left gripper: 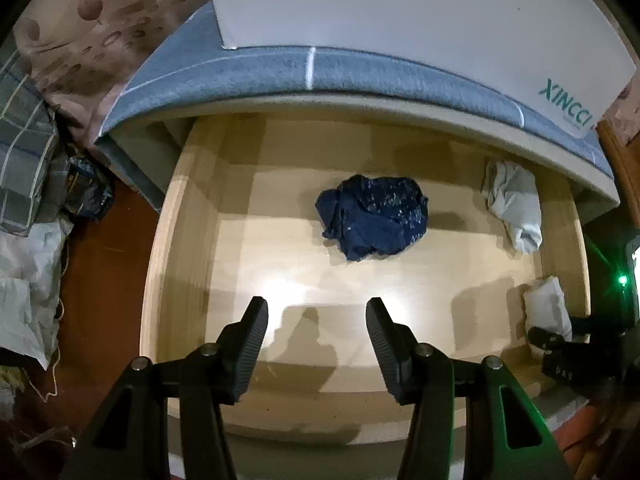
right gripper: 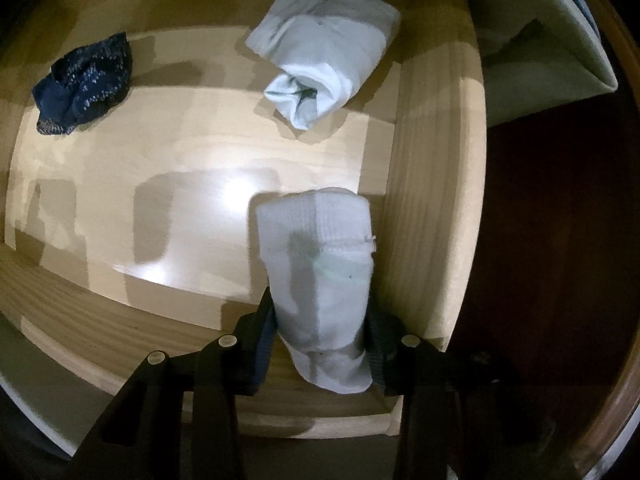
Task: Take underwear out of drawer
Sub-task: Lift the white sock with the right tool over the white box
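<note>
An open pale wooden drawer (left gripper: pixel 192 240) holds three bundles. Crumpled dark blue underwear (left gripper: pixel 374 216) lies mid-drawer, also at the far left in the right wrist view (right gripper: pixel 82 84). A rolled light grey garment (left gripper: pixel 514 208) lies at the back right (right gripper: pixel 324 52). A folded white cloth bundle (right gripper: pixel 320 264) sits in the front right corner (left gripper: pixel 548 310). My left gripper (left gripper: pixel 316 320) is open and empty above the drawer floor, short of the blue underwear. My right gripper (right gripper: pixel 320 332) is shut on the white bundle, its fingers on either side.
A bed with a blue mattress edge (left gripper: pixel 304 68) and a white box (left gripper: pixel 400 4) overhangs the drawer's back. Blankets and bags (left gripper: pixel 36 184) lie on the red-brown floor (left gripper: pixel 104 264) to the left. The drawer's right wall (right gripper: pixel 432 184) is close to the right gripper.
</note>
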